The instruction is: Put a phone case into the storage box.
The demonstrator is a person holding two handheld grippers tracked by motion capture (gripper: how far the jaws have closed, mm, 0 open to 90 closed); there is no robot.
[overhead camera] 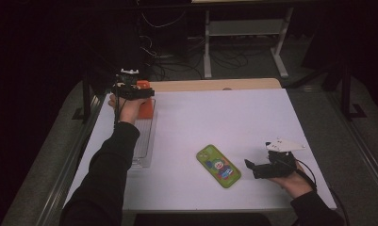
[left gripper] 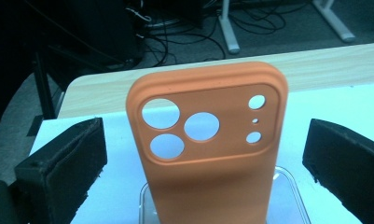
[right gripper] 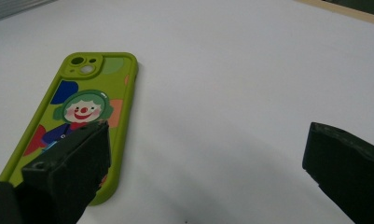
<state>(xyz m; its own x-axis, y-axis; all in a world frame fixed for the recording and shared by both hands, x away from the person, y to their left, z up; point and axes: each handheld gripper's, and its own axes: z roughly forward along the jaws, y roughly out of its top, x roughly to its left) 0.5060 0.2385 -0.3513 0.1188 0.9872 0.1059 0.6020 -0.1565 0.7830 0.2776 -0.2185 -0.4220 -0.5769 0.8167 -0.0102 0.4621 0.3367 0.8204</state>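
1. Geometry first: orange phone case (left gripper: 208, 140) stands upright between the spread fingers of the left gripper (overhead camera: 132, 90), upper left of the high view. In the left gripper view it sits mid-frame, camera cut-outs at the top, clear gaps to both pads, no contact.
2. Its foot sits in or on a clear tray (overhead camera: 144, 141) along the left edge of the table (overhead camera: 224, 117); can't tell which.
3. Long axis is vertical, broad face toward the left gripper's camera, so closing would squeeze the narrow side edges.
4. Green clown phone case (overhead camera: 218, 165) lies flat at lower centre of the high view, long axis diagonal.
5. Right gripper (overhead camera: 259, 168) is just right of it, fingers spread, holding nothing; in the right gripper view the green case lies under the left finger, off the centreline.
6. Judgement: left is the nearer arm for orange, right for green.
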